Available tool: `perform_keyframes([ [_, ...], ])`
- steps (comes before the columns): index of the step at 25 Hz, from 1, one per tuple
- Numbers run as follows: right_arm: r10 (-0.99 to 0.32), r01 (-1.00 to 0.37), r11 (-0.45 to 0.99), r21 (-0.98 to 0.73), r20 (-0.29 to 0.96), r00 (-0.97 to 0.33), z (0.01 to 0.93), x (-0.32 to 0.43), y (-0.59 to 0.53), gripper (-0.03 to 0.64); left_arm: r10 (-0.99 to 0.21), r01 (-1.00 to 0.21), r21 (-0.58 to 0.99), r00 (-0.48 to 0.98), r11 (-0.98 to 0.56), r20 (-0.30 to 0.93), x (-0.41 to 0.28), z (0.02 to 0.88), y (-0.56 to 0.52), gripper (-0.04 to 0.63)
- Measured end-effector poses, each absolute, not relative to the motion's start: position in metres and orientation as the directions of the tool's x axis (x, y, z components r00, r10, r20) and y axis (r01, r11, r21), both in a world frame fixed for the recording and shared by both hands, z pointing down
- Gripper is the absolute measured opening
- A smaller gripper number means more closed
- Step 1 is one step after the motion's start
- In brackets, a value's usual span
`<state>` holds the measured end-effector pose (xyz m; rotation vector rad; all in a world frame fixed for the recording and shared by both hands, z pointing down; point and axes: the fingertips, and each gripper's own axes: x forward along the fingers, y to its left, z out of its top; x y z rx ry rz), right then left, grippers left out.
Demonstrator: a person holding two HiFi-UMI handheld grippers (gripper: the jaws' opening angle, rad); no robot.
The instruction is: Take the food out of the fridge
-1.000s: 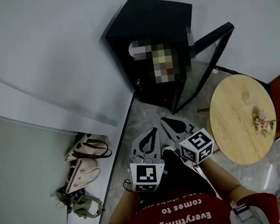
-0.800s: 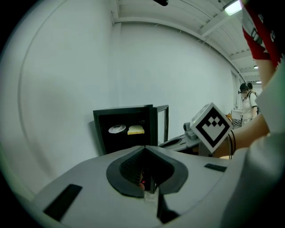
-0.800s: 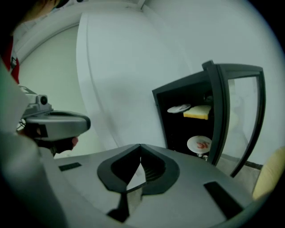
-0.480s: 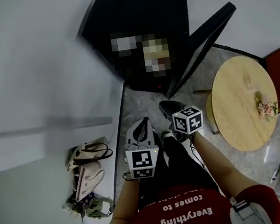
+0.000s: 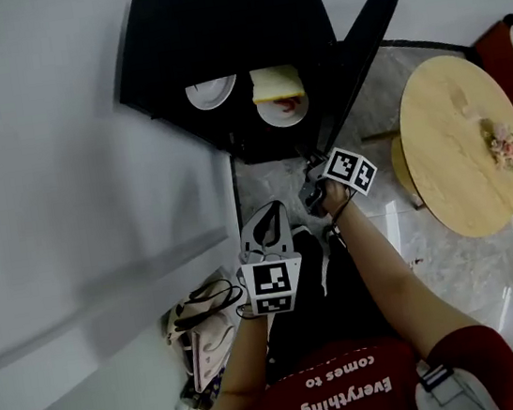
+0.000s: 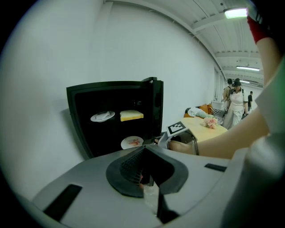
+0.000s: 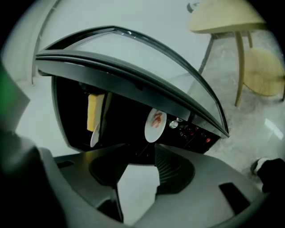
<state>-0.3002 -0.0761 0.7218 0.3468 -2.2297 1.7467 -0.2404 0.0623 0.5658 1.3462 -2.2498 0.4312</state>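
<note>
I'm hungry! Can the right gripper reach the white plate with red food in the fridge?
Probably yes: the black fridge has its glass door open, the white plate with red food lies unblocked, and the right gripper, jaws just opened, holds nothing.

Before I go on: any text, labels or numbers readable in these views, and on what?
"Everything comes to": on the person's red shirt, upside down in the head view.
Two marker cubes: square patterns only, no words.
Fridge control panel: any labels are too small to read.
</note>
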Motion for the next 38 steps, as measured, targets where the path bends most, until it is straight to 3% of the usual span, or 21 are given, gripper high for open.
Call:
perform_keyframes([
  [10,-0.143,-0.425,-0.138,-0.895,0.442,-0.885,0.808,-0.343,-0.104,0.202,-0.740,-0.931,-0.010,-0.296,0.365,0.604,-0.250,0.605,0.071,0.006],
  [22,-0.260,-0.393,-0.225,-0.892,0.444,-0.858,0.827,-0.376,-0.118,0.191,-0.715,-0.924,0.011,-0.289,0.383,0.636,-0.275,0.623,0.089,0.006],
  [25,-0.282,-0.371,-0.166,-0.914,0.404,-0.870,0.818,-0.378,-0.121,0.043,-0.717,-0.923,0.010,-0.293,0.385,0.633,-0.282,0.622,0.091,0.006],
  [26,-0.283,-0.365,-0.157,-0.918,0.396,-0.873,0.815,-0.379,-0.122,0.026,-0.717,-0.923,0.009,-0.294,0.385,0.632,-0.283,0.621,0.091,0.006],
  [38,-0.221,-0.259,-0.137,-0.956,0.284,-0.933,0.792,-0.368,-0.115,0.020,-0.736,-0.928,-0.005,-0.298,0.372,0.608,-0.293,0.603,0.083,0.006],
])
